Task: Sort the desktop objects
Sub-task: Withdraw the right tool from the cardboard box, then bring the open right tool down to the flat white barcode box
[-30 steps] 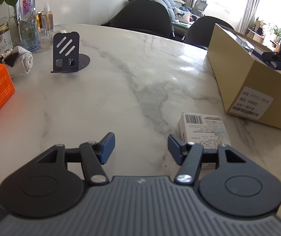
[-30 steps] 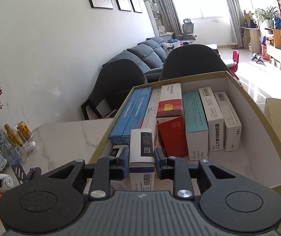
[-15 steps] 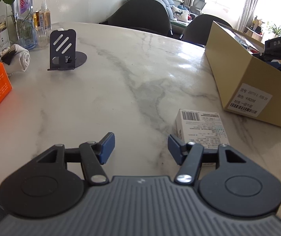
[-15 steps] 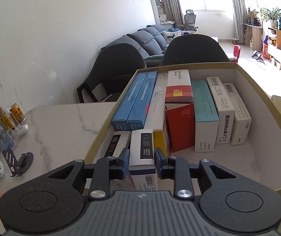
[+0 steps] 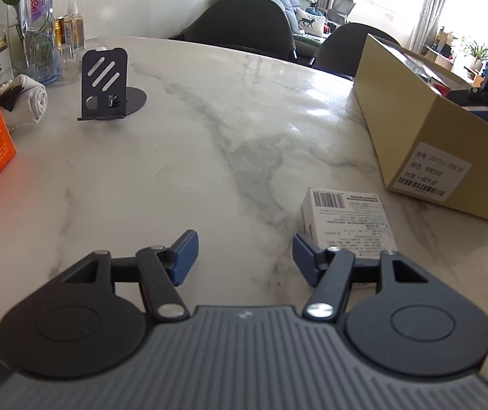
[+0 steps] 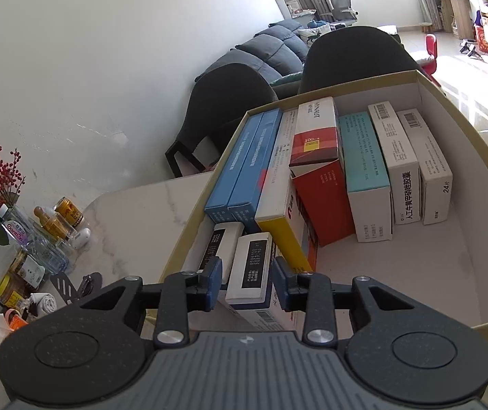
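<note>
White carton (image 6: 249, 270) sits between right gripper (image 6: 245, 282) pads (inside cardboard box (image 6: 476, 157)).

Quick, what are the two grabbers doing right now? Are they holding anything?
Left gripper: open, empty, just above the marble table.
Right gripper: around the small white box inside the cardboard box; grip unclear.

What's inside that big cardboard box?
The cardboard box holds upright medicine cartons in a row: two blue cartons, a red carton, a teal carton. Whatever lies beneath them is hidden.
</note>
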A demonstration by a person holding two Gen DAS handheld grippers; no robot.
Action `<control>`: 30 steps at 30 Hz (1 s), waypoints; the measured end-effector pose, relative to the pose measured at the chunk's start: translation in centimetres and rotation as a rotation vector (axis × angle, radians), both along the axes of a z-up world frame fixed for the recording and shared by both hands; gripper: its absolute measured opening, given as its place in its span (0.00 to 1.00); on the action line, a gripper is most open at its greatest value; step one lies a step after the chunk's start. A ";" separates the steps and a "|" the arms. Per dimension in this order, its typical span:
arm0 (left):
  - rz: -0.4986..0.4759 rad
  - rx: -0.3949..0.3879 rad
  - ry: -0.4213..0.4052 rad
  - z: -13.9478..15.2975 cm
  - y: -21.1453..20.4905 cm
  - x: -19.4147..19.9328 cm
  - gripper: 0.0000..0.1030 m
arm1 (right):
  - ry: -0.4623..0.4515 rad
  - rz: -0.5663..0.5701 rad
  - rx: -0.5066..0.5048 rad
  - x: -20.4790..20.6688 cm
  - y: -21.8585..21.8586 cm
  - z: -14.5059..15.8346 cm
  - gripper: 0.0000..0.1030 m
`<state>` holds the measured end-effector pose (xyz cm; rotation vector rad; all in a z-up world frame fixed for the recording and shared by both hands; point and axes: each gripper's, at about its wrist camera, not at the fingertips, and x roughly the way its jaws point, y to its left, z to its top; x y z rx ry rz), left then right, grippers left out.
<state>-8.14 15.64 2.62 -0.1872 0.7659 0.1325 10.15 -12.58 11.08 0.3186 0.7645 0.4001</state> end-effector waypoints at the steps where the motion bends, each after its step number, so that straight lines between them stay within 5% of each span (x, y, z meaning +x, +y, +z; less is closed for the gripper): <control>1: -0.003 0.000 0.000 0.0 -0.1 0.0 0.60 | 0.019 0.012 0.002 0.0 -0.2 0.1 0.30; 3: -0.008 0.001 0.001 0.0 -0.2 0.0 0.61 | 0.043 0.030 -0.005 0.0 -0.4 0.5 0.22; 16: -0.021 0.007 0.003 0.0 -0.8 0.1 0.61 | 0.146 0.096 -0.021 2.1 0.5 -0.6 0.22; 30: -0.069 0.015 0.002 0.1 -2.2 0.4 0.75 | 0.001 0.053 0.053 -0.1 -1.4 0.4 0.34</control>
